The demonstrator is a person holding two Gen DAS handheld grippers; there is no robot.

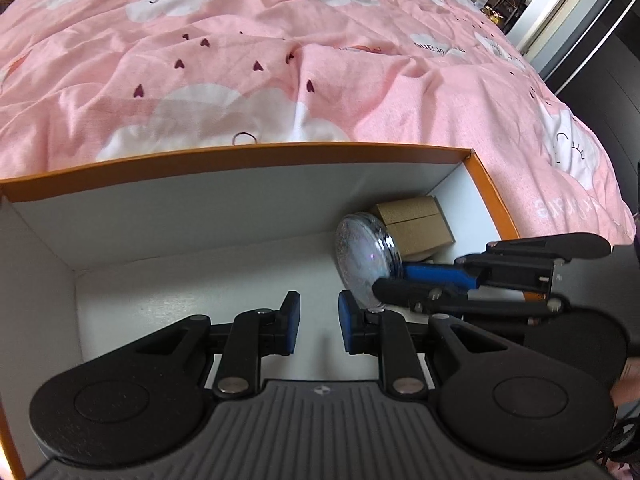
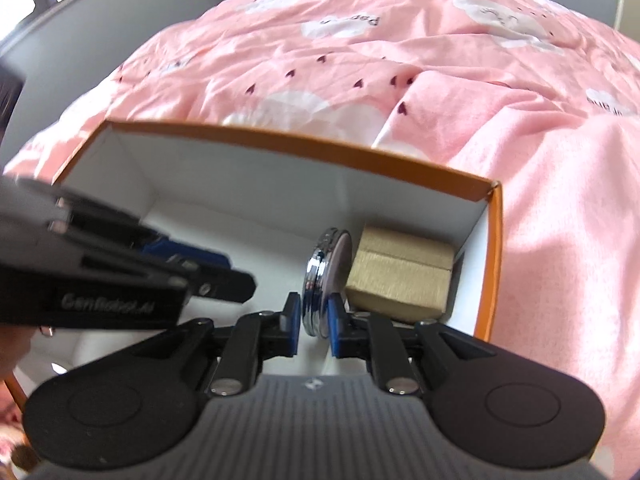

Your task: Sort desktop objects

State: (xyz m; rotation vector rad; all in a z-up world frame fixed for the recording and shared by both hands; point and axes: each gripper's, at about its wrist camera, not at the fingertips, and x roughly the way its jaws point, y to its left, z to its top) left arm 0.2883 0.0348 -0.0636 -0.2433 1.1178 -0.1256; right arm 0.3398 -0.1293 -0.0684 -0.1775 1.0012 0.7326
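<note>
Right gripper [image 2: 314, 326]: nearest the lens in its own view; its jaws stand narrow around the lower edge of the compact, and the blue pads look to be at or just off its sides. I cannot tell whether they press.
Compact [image 2: 325, 276]: a round, chrome-rimmed disc with a glittery face, standing on edge inside the box, leaning toward the carton just beside it.
Carton [image 2: 400, 282]: small, brown, in the box's far right corner, touching or nearly touching the compact.
Box [image 2: 280, 146]: orange outside, white inside, open on top and resting on the bed; most of its floor is bare.
Left gripper [image 1: 319, 322]: jaws a little apart with nothing between them, hanging over the bare middle of the box floor, just beside the right gripper.
Bed [image 1: 320, 60]: pink cover with clouds and hearts; a thin ring, perhaps a hair tie [image 1: 245, 138], lies on it just behind the box's far wall.
Done so far: two things sit in the box, grouped at its right end.
In hand: by my reading, the compact is being set down or let go beside the carton.
Left to do: likely the ring on the cover; no other loose items are visible, though much of the surroundings is out of view.
</note>
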